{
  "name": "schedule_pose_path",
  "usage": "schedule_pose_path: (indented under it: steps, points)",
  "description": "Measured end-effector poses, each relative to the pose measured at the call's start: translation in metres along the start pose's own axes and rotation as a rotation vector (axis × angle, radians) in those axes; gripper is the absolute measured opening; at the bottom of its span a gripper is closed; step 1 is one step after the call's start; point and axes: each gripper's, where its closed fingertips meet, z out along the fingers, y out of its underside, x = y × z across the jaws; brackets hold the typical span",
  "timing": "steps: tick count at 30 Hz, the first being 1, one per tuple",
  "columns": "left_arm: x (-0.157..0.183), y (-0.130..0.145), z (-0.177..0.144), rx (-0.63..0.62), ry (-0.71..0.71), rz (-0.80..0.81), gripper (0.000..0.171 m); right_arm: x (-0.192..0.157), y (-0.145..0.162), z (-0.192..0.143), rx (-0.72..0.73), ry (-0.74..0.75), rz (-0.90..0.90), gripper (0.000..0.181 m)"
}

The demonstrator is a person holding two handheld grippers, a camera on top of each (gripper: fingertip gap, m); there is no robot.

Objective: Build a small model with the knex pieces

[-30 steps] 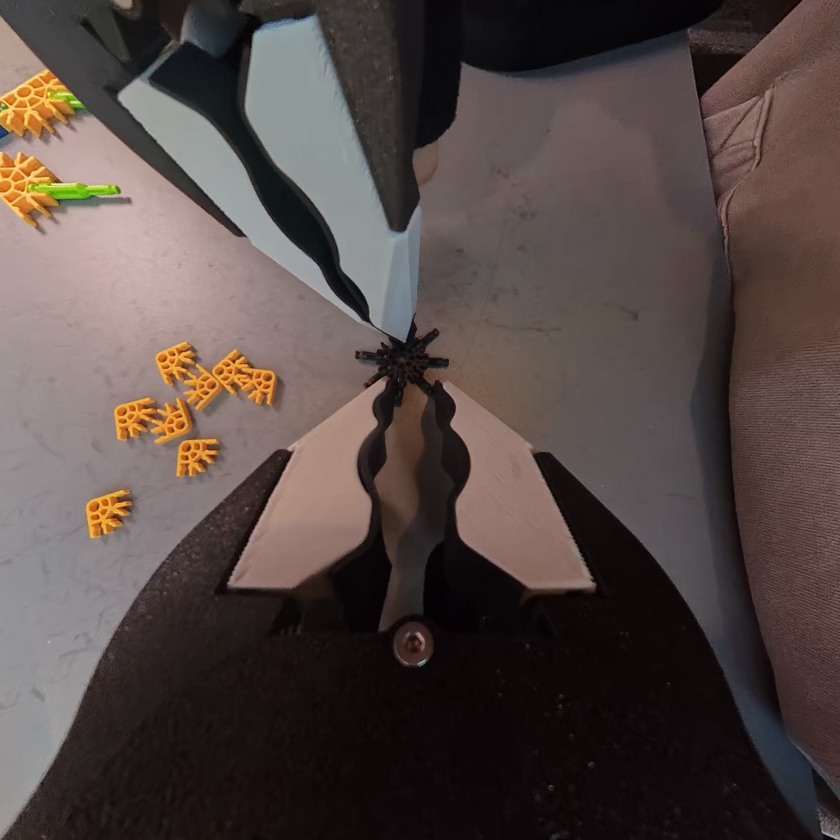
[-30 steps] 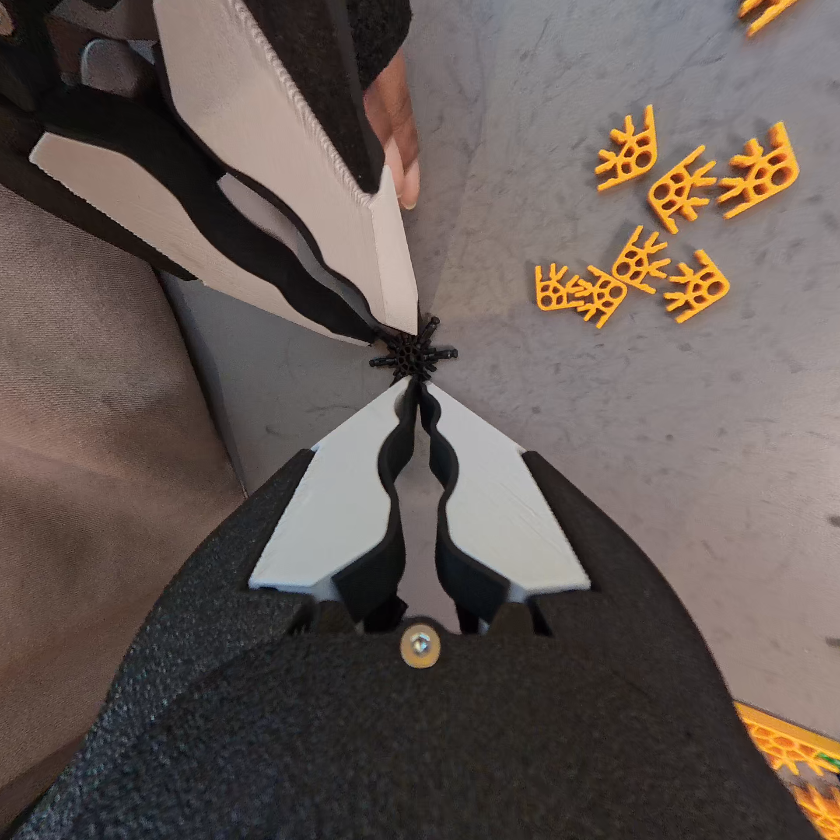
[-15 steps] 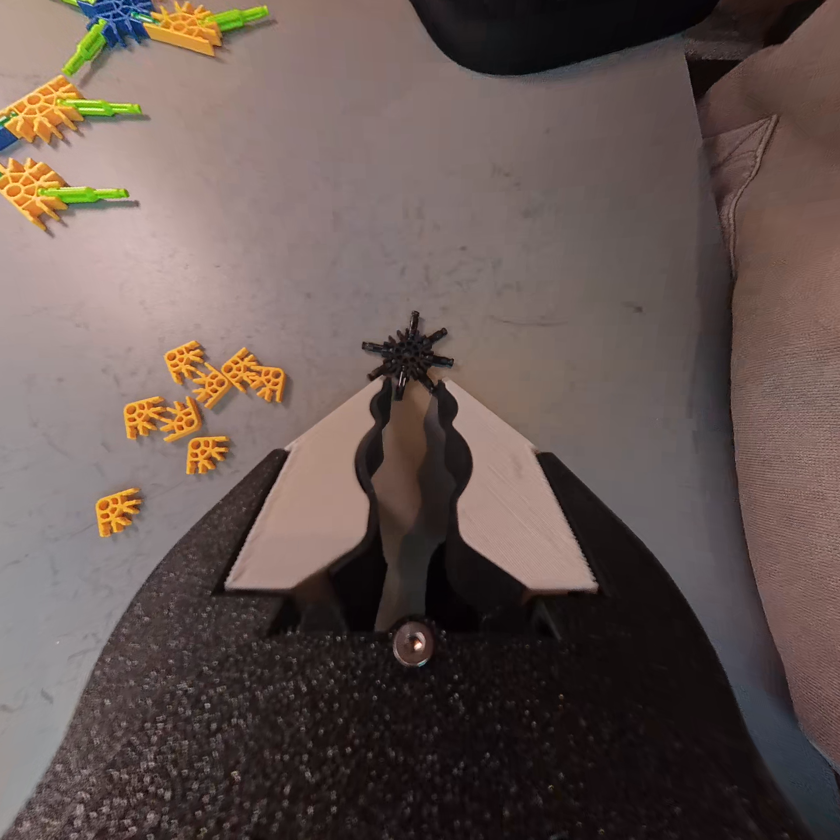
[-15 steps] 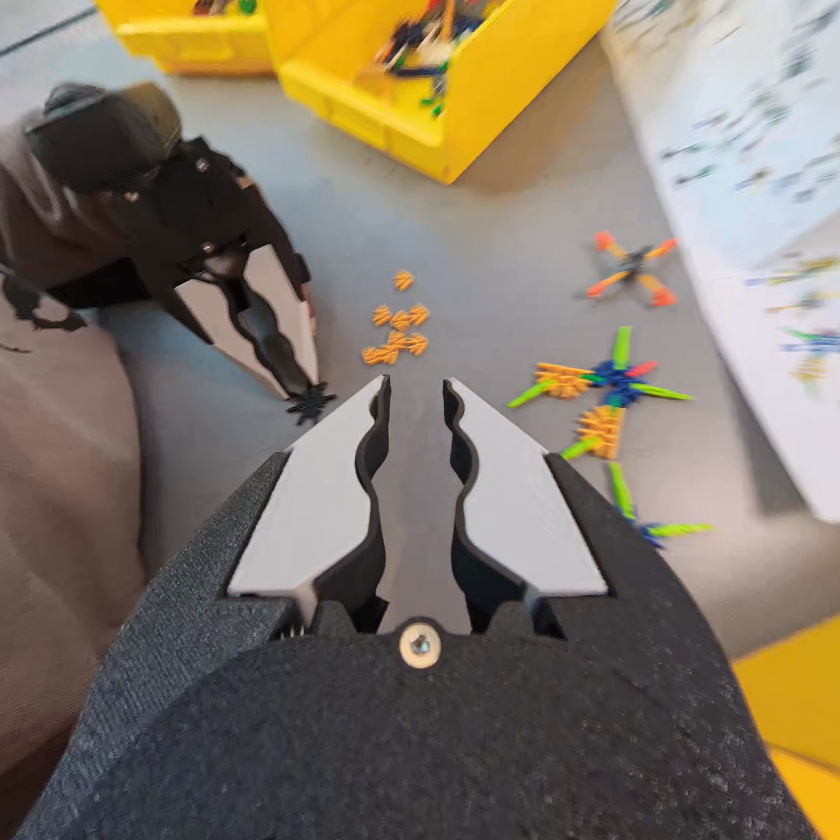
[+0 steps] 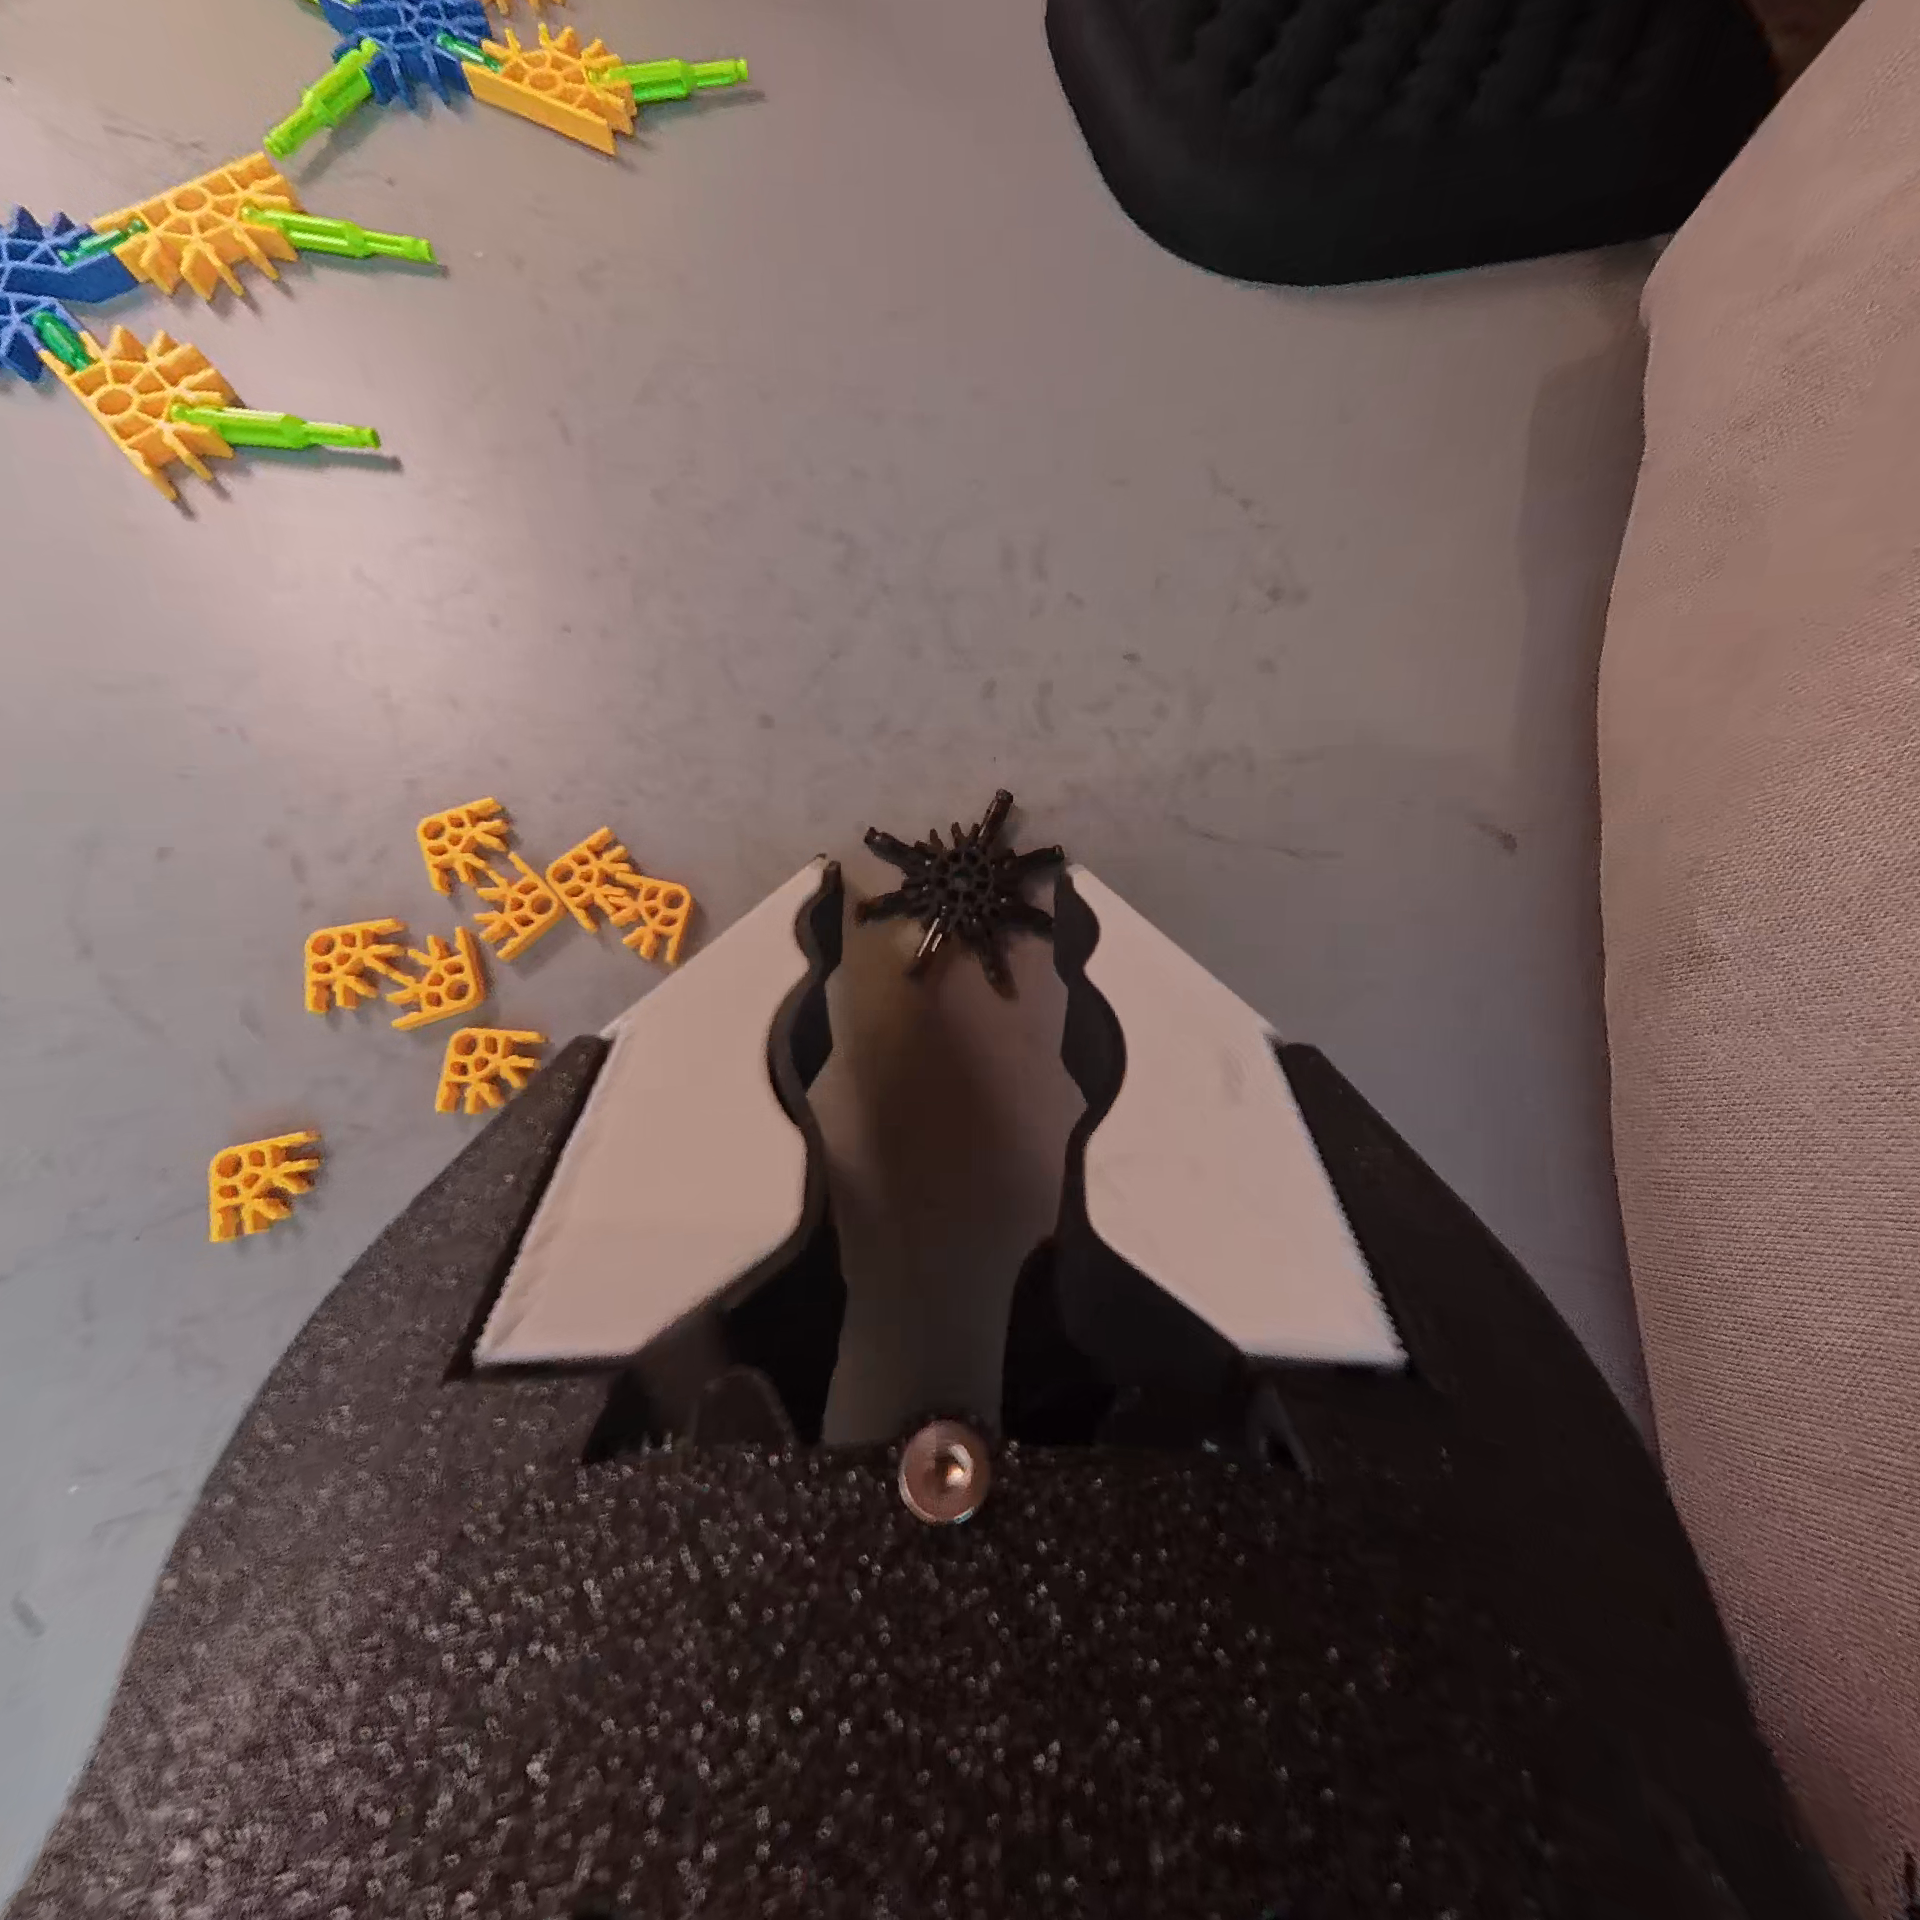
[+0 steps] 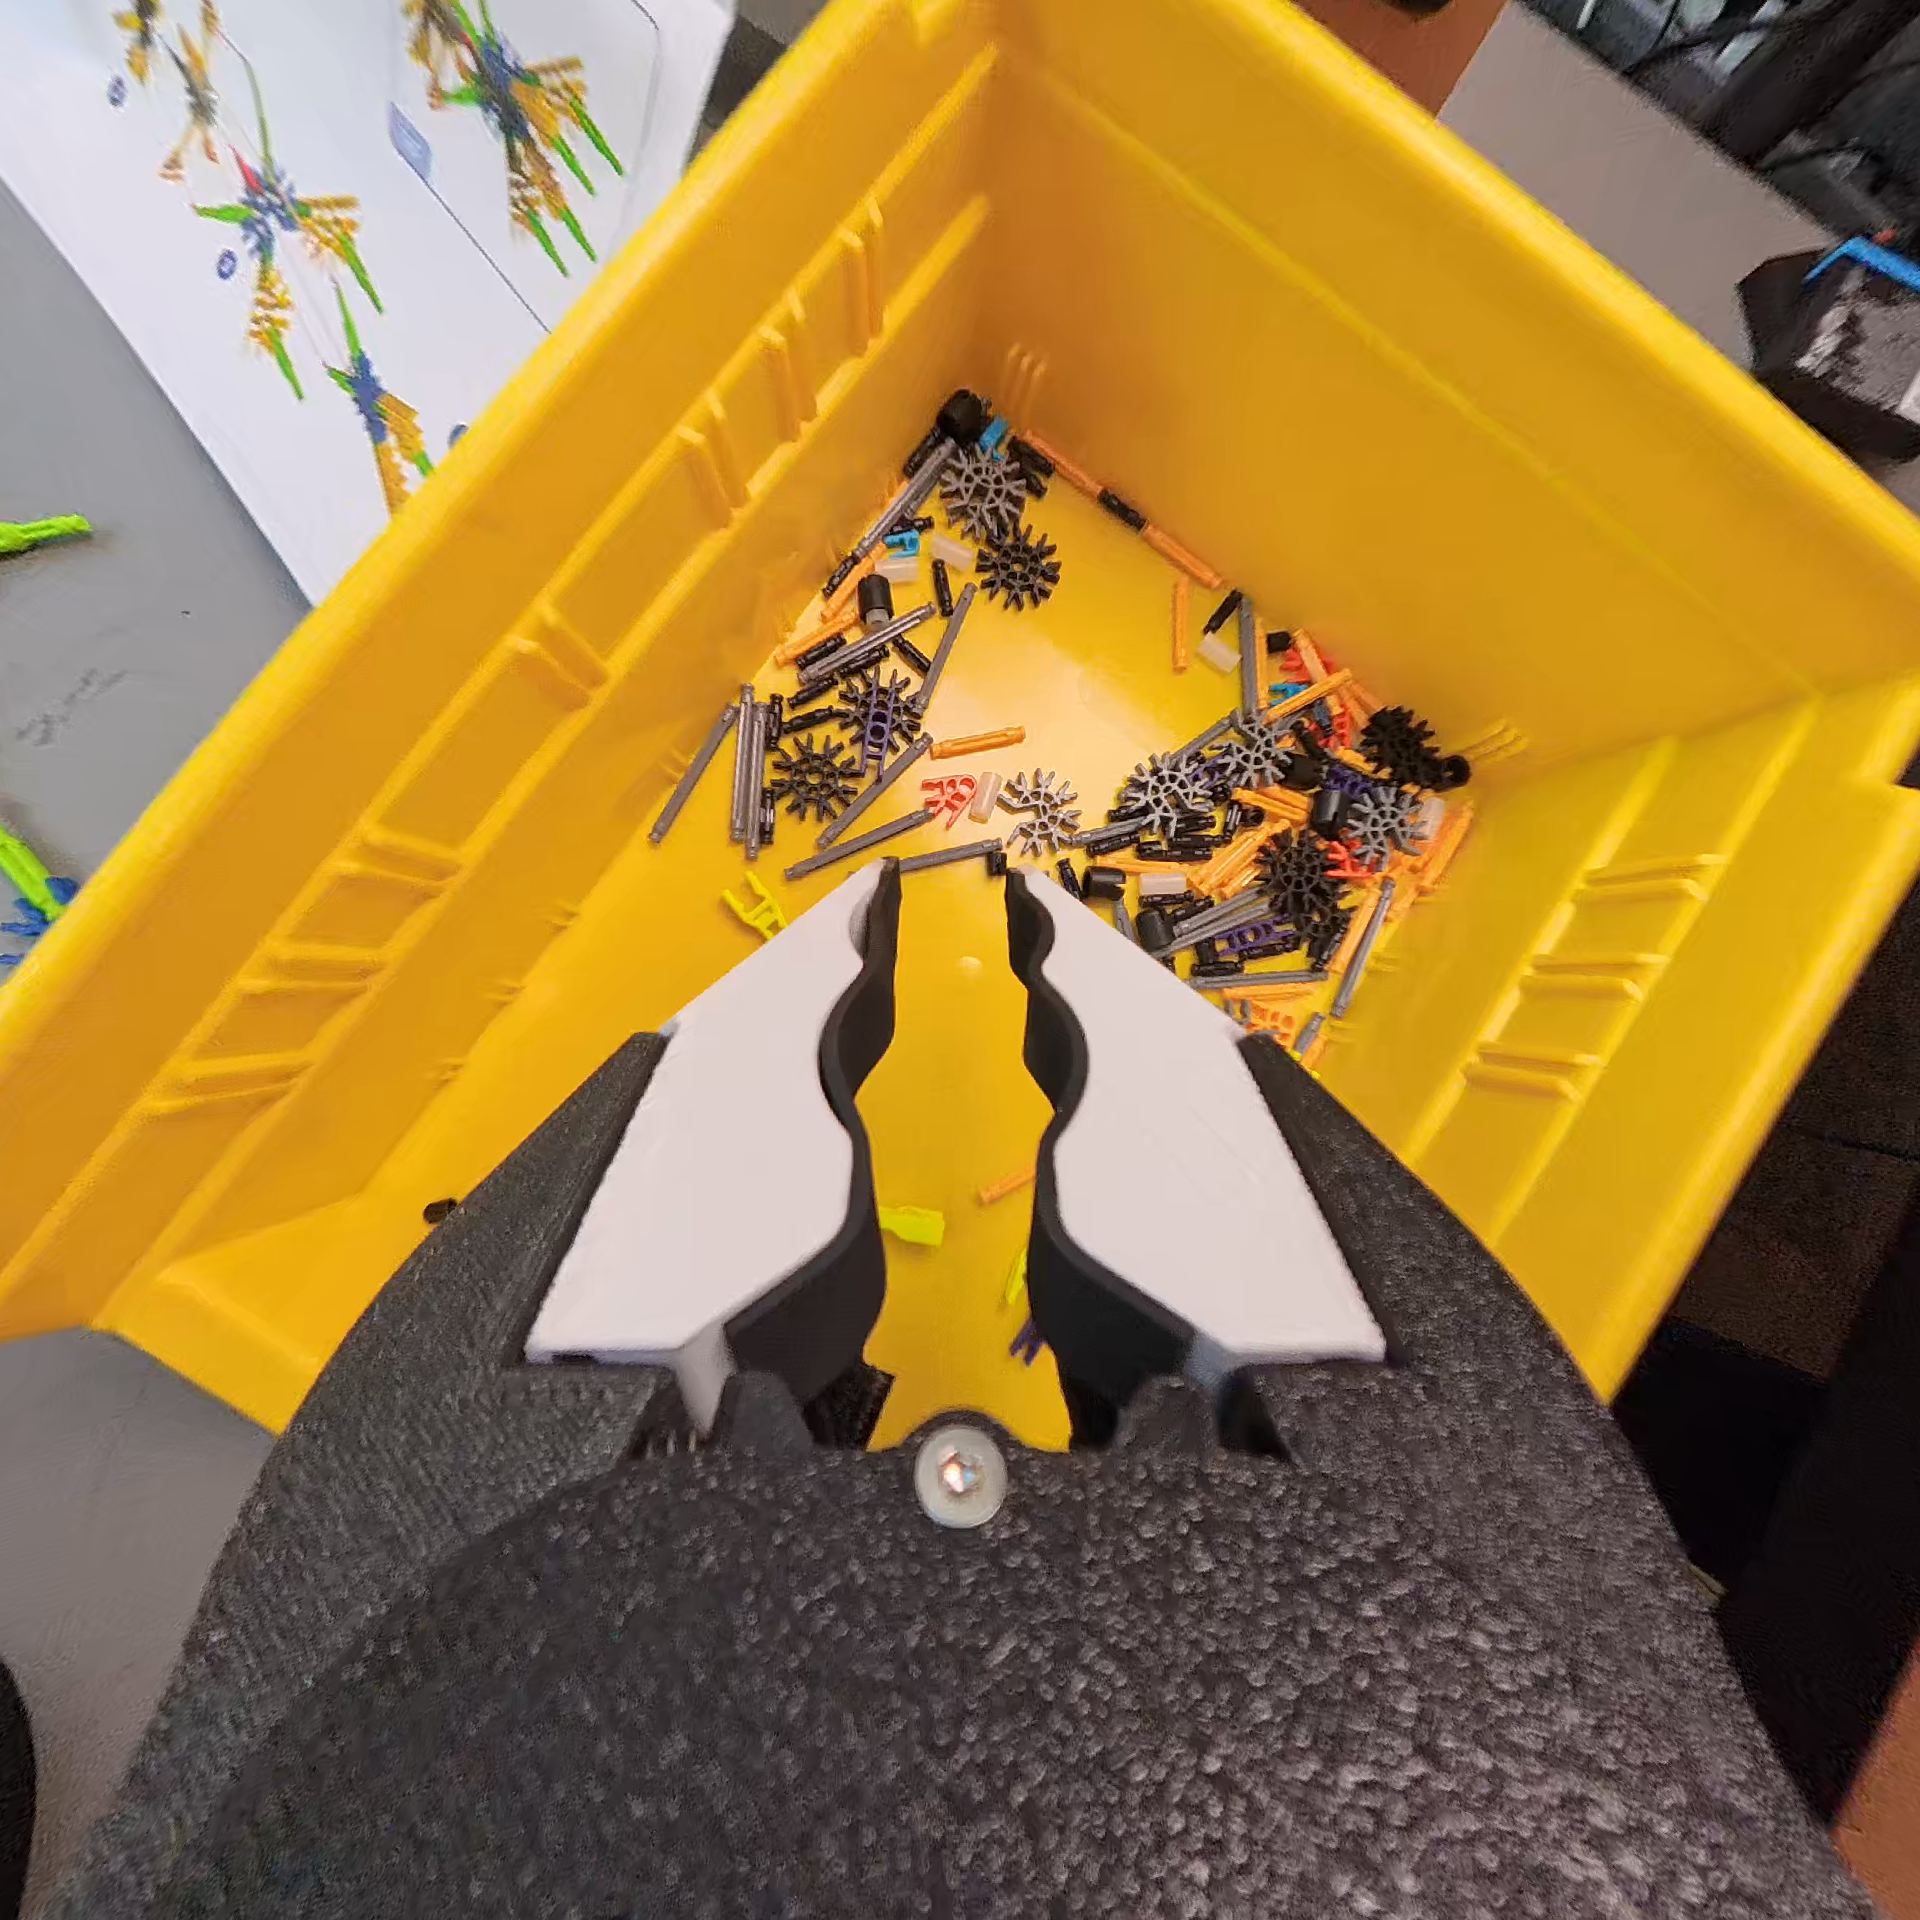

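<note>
Releasing: left gripper (image 5: 945,883) jaws now spread wide, small black spoked plastic connector (image 5: 961,891) lying loose between the tips on grey tabletop (image 5: 831,520); right gripper (image 6: 945,883), jaws narrowly parted and empty, swung away over yellow plastic parts bin (image 6: 1351,343)

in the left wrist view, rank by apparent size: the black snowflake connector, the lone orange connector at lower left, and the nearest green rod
1. Black snowflake connector, clearly the widest.
2. Green rod and lone orange connector: unsure. The rod is longer but thin and farther from the camera; the connector is broader and nearer.
</note>
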Motion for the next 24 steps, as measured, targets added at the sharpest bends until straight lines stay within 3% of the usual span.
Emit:
schedule_pose_path:
  steps: [5,16,24]
  points:
    - [-0.006,0.0,-0.001,0.013,0.005,-0.041,0.029,0.009,0.008,0.034,-0.089,-0.052,0.012,0.014]
    - [-0.008,0.001,-0.002,-0.003,0.056,-0.042,0.023,-0.045,0.018,0.037,-0.082,-0.23,-0.216,0.014]
    - [-0.007,0.001,-0.001,-0.045,0.053,-0.045,0.024,-0.043,0.009,0.051,-0.02,-0.222,-0.226,0.005]
